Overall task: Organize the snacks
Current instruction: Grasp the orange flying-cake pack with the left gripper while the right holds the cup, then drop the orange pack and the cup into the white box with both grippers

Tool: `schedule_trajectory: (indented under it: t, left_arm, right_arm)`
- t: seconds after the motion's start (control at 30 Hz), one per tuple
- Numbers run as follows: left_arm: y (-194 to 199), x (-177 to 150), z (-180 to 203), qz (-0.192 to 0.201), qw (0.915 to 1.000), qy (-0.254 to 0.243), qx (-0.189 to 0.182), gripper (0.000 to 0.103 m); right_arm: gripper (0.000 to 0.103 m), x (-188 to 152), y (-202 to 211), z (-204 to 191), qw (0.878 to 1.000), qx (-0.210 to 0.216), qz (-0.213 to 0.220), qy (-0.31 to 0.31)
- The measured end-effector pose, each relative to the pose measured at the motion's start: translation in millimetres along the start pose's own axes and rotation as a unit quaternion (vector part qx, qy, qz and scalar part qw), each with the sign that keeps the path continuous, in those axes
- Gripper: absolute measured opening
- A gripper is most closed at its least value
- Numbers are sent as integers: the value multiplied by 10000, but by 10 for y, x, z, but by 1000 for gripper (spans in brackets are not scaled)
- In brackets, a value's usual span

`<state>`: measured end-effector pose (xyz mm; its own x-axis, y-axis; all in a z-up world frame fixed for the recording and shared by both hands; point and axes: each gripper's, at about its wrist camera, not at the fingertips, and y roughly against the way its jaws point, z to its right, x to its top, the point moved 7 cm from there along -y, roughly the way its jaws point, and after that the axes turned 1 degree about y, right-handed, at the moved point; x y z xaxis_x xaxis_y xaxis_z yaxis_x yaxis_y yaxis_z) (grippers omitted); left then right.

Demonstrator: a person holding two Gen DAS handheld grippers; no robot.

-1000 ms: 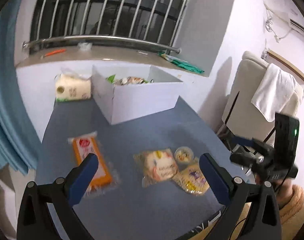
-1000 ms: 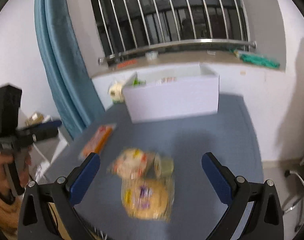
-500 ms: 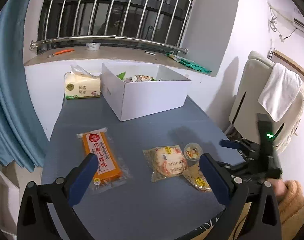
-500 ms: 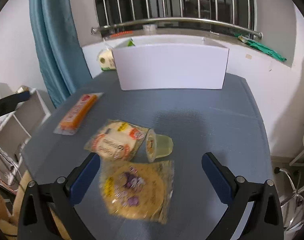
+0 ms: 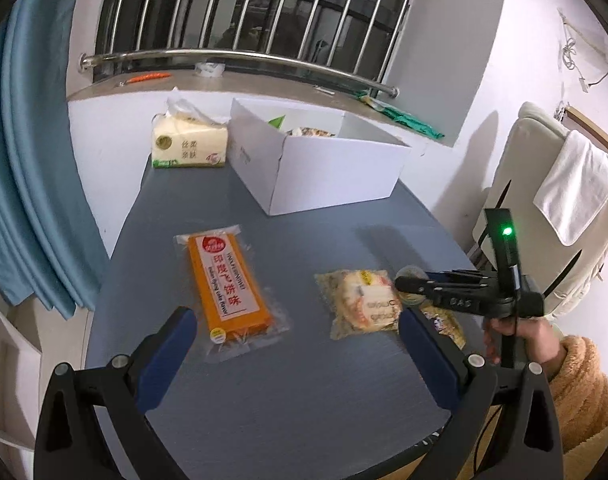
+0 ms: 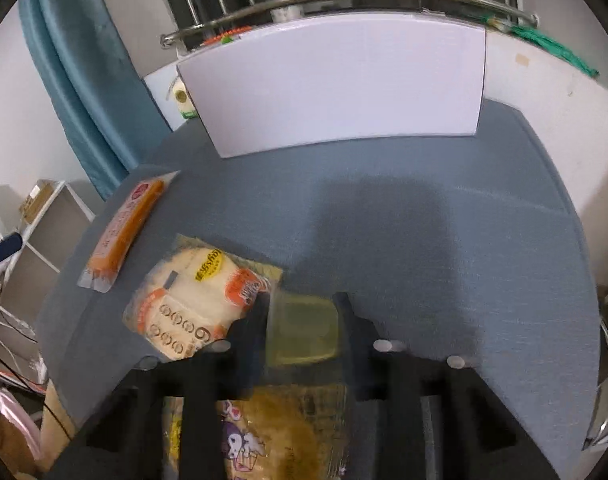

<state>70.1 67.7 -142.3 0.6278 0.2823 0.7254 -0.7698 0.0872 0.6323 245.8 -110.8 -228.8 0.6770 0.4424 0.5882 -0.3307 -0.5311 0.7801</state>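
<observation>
The orange packet (image 5: 228,285) reads "印度飞饼味". On the blue surface (image 6: 443,240), the right tongs (image 6: 302,312) grip a translucent jelly cup (image 6: 302,330), its label hidden; the left tongs (image 5: 294,344) gape empty.

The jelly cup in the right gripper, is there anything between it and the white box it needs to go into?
Nothing visible. The jelly cup sits between the right gripper fingers, and only bare table lies between it and the white box. The box's near wall stands upright, so the cup must likely go over it.
</observation>
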Motion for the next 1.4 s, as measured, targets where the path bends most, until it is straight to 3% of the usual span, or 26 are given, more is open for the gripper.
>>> schedule_trajectory:
  t: [0.17,0.4,0.67,0.83,0.87,0.97,1.03,1.2,1.4]
  left_arm:
    - [-145,-29,-89,-167,9997,74,147,103]
    - [-726,0,-386,-626,9960,478,412,103]
    - [-1321,84,-605,-983,9848,656,1275,103]
    - [-1455,78,-592,-956,9776,226,1862,102]
    - [-1442,59,-595,-879,9787,236,1842,101]
    - [-1309,80,-591,-679,9832,213,1678,59]
    - [-1241,79,-584,-666,9884,308,1333,59]
    - [-932,161,-327,-174,9945,-80,1034,59]
    - [-600,723,56,415,9984,-42,383,59]
  right_arm:
    - [33,-60,63,33,9999,-2,70,-116]
    - [33,-100,315,108,9988,-24,348,-354]
    - [34,-159,693,50,9976,-107,640,-250]
    - [34,-172,791,-10,9971,-109,736,-177]
    - [34,-179,793,-16,9971,-90,735,-186]
    - [34,-208,812,-26,9969,-26,756,-216]
    - [34,-228,812,-40,9969,-3,752,-226]
    - [34,-220,820,-35,9963,77,806,-294]
    - [34,40,918,-22,9940,177,1049,-269]
